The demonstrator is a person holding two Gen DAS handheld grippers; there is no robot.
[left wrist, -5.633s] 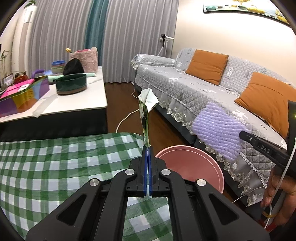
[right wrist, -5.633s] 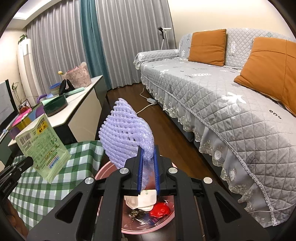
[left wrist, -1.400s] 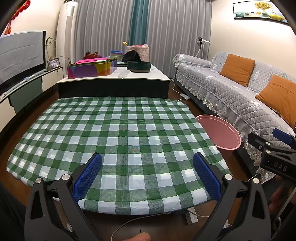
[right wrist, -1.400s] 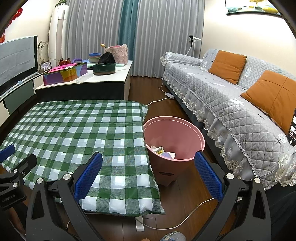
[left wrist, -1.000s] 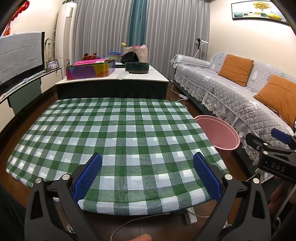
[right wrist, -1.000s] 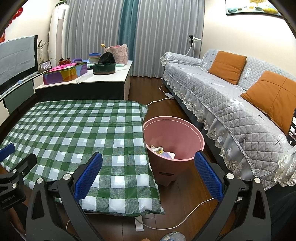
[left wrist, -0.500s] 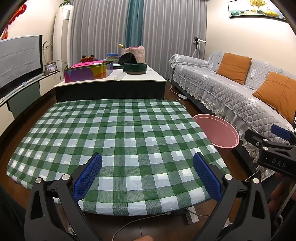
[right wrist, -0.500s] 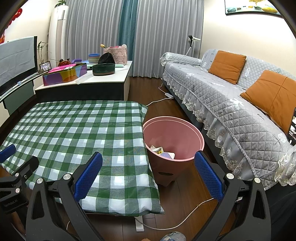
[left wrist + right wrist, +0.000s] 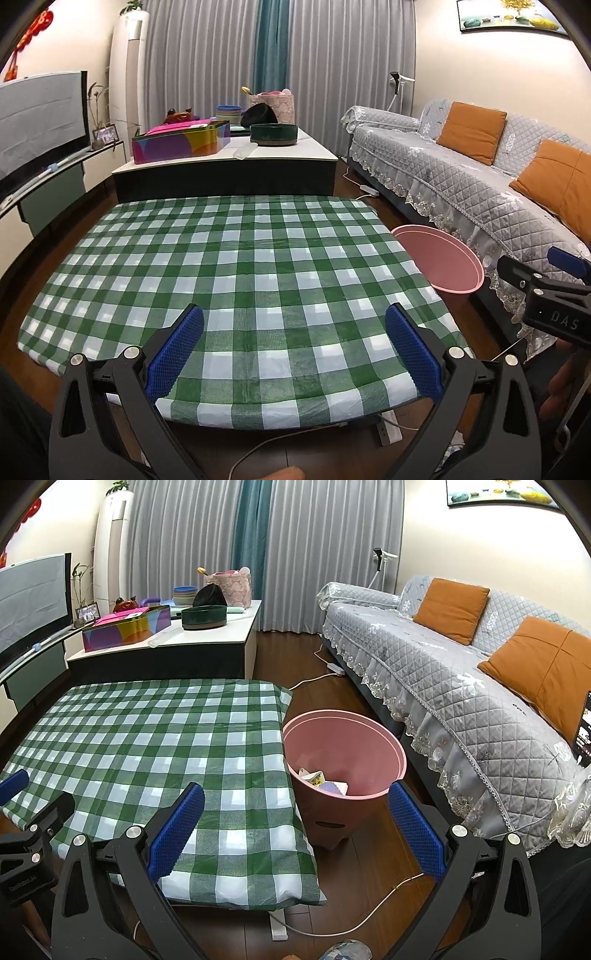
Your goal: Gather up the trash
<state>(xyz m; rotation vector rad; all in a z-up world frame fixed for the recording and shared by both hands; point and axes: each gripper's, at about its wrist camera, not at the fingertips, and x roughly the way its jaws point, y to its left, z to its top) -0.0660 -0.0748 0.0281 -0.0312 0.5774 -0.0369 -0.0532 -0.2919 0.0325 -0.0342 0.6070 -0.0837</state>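
Note:
A pink trash bin [image 9: 343, 738] stands on the floor at the right edge of the green-checked table [image 9: 147, 734]; wrappers and a bit of purple foam net [image 9: 325, 781] lie inside it. In the left wrist view the pink trash bin [image 9: 439, 258] shows past the green-checked table's [image 9: 236, 266] right side. My left gripper [image 9: 294, 350] hangs open over the table's near edge, nothing between its blue pads. My right gripper [image 9: 295, 830] is open too, held back from the bin with nothing in it. The right gripper [image 9: 543, 284] also shows at the right edge of the left wrist view, and the left gripper [image 9: 22, 812] at the lower left of the right wrist view.
A grey quilted sofa [image 9: 461, 672] with orange cushions [image 9: 450, 609] runs along the right. Behind the table stands a low white-topped cabinet [image 9: 229, 162] with a colourful box [image 9: 181, 142] and a dark bowl [image 9: 273, 133]. Cables [image 9: 354, 919] trail on the wood floor. A screen [image 9: 40, 122] is at the left.
Several seconds ago each gripper was shut on trash over the bin: left on a wrapper, right on the foam net. Both are now open and drawn back; over the last second little has moved.

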